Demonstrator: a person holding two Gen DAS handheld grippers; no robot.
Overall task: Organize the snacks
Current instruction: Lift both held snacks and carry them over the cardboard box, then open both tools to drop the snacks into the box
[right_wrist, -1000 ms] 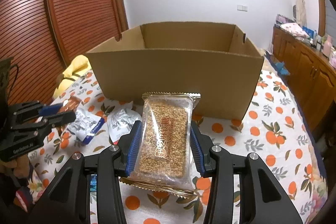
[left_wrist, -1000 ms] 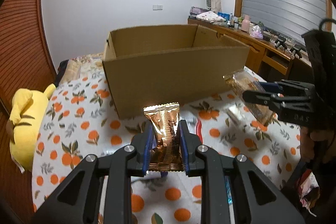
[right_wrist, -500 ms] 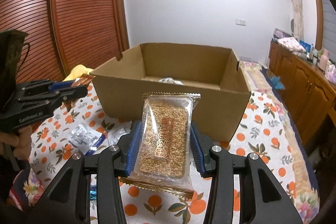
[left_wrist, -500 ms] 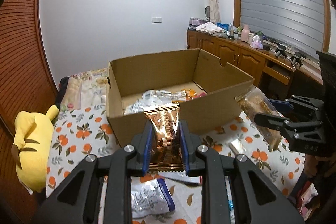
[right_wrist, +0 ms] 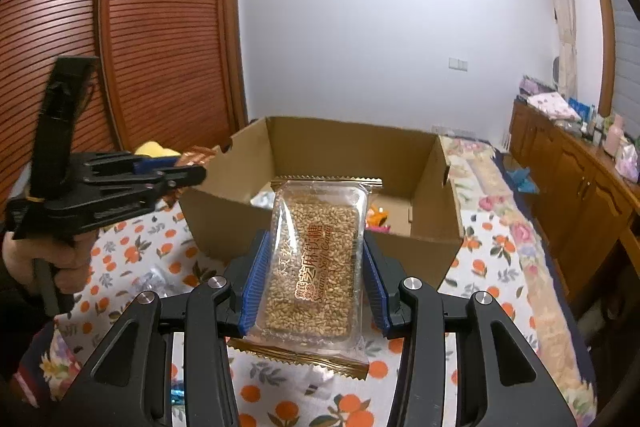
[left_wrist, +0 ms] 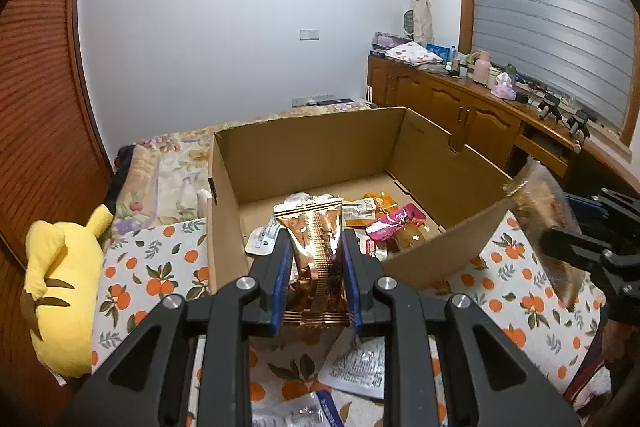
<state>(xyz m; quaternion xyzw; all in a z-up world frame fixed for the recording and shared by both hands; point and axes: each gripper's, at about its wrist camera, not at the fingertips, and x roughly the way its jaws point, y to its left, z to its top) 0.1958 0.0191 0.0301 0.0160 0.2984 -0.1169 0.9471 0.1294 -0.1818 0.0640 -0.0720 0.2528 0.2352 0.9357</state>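
A clear sesame candy pack (right_wrist: 316,259) sits at frame centre, clamped by the right tool (right_wrist: 314,263). The left tool (left_wrist: 314,269) grips a crumpled gold wrapper (left_wrist: 314,247) before the open cardboard box (left_wrist: 224,211), which holds several snacks (left_wrist: 392,223).

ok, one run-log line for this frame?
left gripper: shut on gold foil packet | right gripper: shut on sesame candy pack | cardboard box: open, snacks inside | phase: carrying to box

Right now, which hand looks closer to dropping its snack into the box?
Probably left: its tool holds the gold packet over the cardboard box; the right's sesame bar hangs short of it.
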